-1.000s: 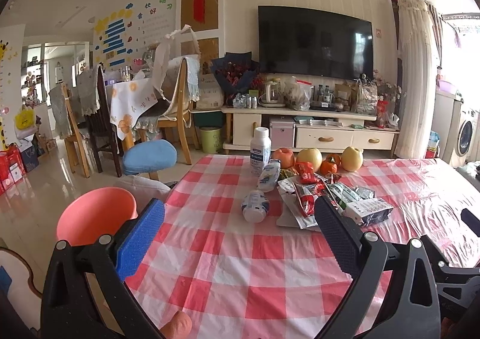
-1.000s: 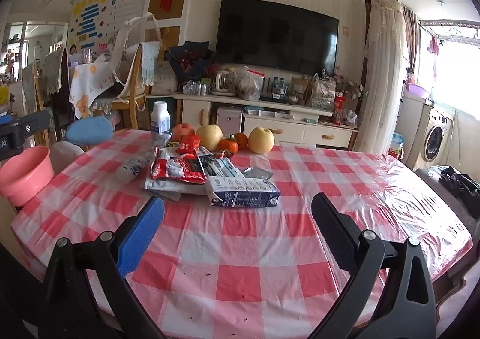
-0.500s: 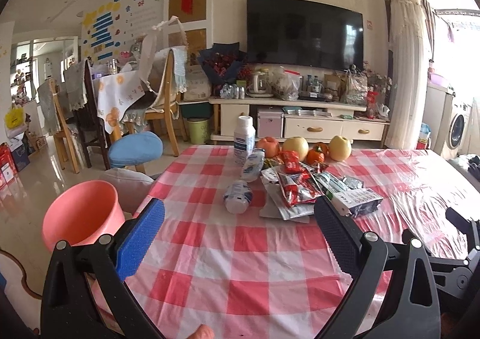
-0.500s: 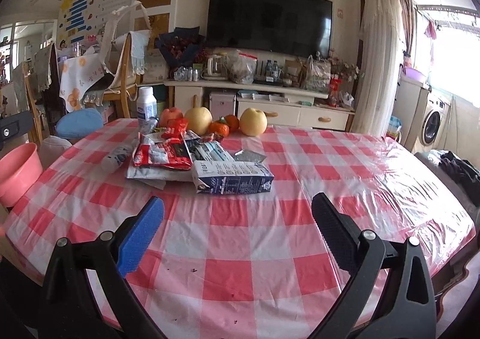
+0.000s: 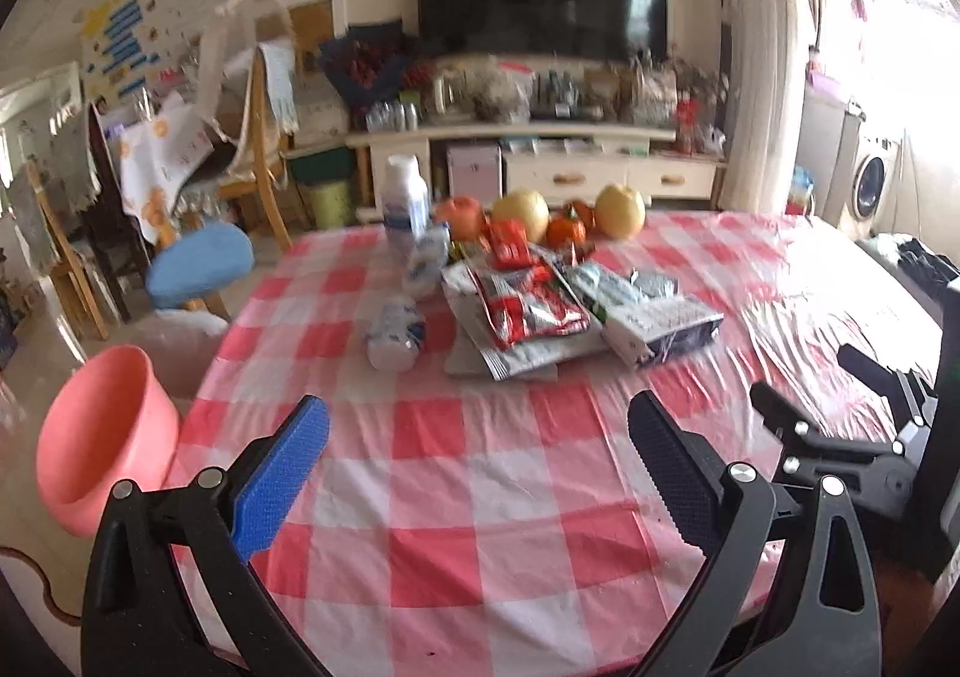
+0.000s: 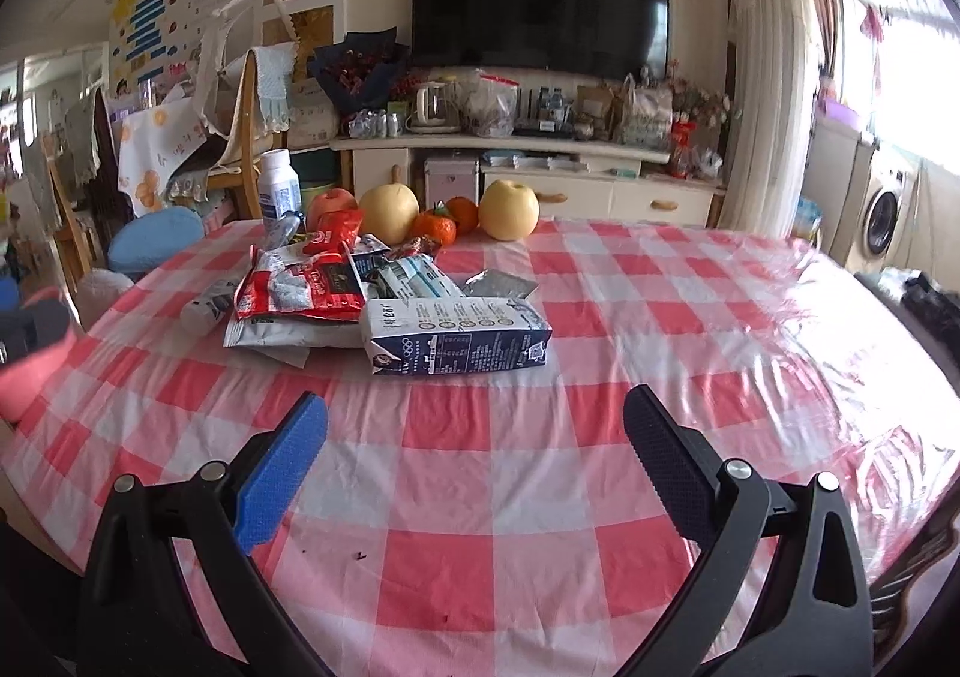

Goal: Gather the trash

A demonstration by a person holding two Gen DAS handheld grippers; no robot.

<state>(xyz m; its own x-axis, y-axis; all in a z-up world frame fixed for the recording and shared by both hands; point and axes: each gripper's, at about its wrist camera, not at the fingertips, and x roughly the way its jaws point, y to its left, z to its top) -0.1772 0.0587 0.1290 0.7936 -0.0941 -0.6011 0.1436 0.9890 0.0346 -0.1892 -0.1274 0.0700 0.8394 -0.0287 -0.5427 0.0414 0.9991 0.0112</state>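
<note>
A heap of trash lies mid-table on the red-checked cloth (image 6: pixel 480 473): a blue and white milk carton (image 6: pixel 456 338) on its side, red snack wrappers (image 6: pixel 300 287), a grey foil packet (image 6: pixel 501 284) and small plastic bottles (image 5: pixel 393 332). My left gripper (image 5: pixel 477 461) stands open over the near cloth, nothing between its fingers. My right gripper (image 6: pixel 474 464) is open too, short of the carton. The right gripper (image 5: pixel 852 437) also shows at the right edge of the left wrist view. A pink bin (image 5: pixel 102 443) sits beside the table's left edge.
Pears (image 6: pixel 510 209), an apple (image 6: pixel 330 200), tangerines (image 6: pixel 435 224) and an upright white bottle (image 6: pixel 279 191) stand behind the trash. A blue stool (image 5: pixel 201 266) and wooden chairs (image 5: pixel 258 137) are left of the table. A TV cabinet (image 6: pixel 510 173) lines the far wall.
Both views have shifted closer and lower toward the trash heap. The left view has swung right, and the pink bin now sits further left. Both grippers stay open.
</note>
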